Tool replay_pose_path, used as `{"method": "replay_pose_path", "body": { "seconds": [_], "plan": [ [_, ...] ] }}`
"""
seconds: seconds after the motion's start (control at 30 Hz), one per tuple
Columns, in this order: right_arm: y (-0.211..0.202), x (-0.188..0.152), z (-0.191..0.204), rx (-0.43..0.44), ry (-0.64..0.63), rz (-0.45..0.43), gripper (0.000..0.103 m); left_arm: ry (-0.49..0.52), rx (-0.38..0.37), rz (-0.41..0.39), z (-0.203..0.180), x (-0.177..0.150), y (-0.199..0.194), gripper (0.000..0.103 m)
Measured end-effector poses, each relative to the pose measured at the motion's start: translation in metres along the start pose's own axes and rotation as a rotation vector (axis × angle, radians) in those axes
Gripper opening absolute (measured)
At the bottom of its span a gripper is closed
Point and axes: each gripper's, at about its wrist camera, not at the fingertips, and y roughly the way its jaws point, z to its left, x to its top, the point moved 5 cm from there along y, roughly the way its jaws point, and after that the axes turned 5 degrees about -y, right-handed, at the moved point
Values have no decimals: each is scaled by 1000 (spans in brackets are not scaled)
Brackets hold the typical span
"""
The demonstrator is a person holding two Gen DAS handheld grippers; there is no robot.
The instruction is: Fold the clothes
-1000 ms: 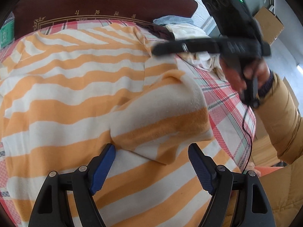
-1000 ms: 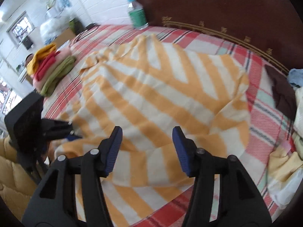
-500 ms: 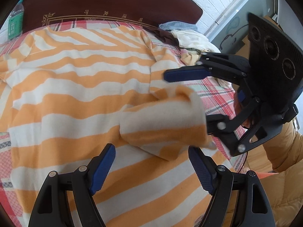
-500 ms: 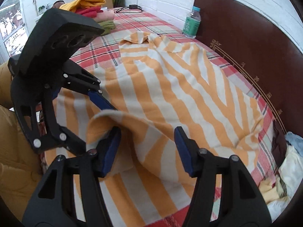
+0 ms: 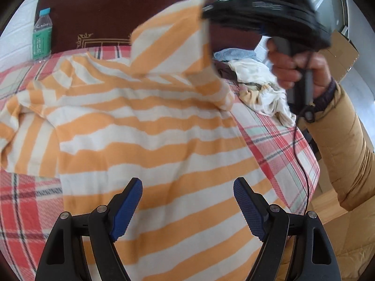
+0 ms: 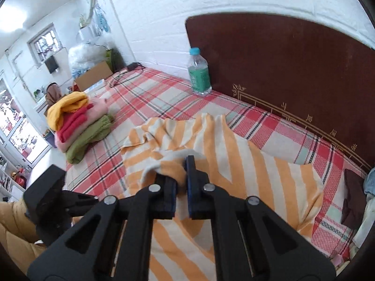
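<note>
A home bedroom is being shown: a bed (image 6: 164,98) is being covered by a red plaid sheet and backed by a dark wooden headboard (image 6: 293,70), while folded clothes (image 6: 79,126) are being kept stacked near a white brick wall (image 6: 164,11) and window (image 6: 44,44).

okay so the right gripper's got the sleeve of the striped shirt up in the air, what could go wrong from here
1. The right gripper pinches only a small bunch of the striped shirt sleeve; it might slip free mid-fold.
2. The left gripper hangs open above the shirt, pinning nothing, so pulling the sleeve across could drag the body and wrinkle it.
3. The water bottle stands near the collar; a wide swing might topple it.
</note>
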Motion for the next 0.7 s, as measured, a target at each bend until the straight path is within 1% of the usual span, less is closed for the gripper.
{"method": "replay_pose_path", "body": {
  "seconds": [0.07, 0.13, 0.2, 0.27, 0.37, 0.4, 0.47, 0.53, 0.6, 0.7],
  "plan": [
    [25, -2, -6, -54, 24, 48, 12, 14, 26, -4, 2, 9, 1, 82],
    [49, -10, -14, -72, 58, 114, 30, 24, 49, -7, 6, 17, 0, 82],
    [59, -20, -23, -89, 92, 147, 34, 35, 80, -12, 11, 28, 2, 82],
    [53, -28, -31, -105, 112, 136, 37, 55, 126, -15, 16, 37, 6, 82],
    [29, -39, -44, -108, 167, 79, 47, 118, 240, 0, 25, 54, 20, 82],
    [20, -44, -47, -105, 184, 58, 54, 141, 284, 8, 28, 60, 27, 82],
    [1, -56, -52, -104, 223, 20, 55, 182, 359, 18, 35, 73, 40, 82],
    [-13, -72, -55, -88, 263, -6, 55, 237, 407, 24, 37, 84, 52, 82],
    [-22, -92, -56, -72, 306, -20, 56, 289, 413, 39, 33, 91, 64, 82],
    [-29, -124, -56, -57, 372, -24, 57, 367, 360, 53, 18, 95, 74, 82]
  ]
}}
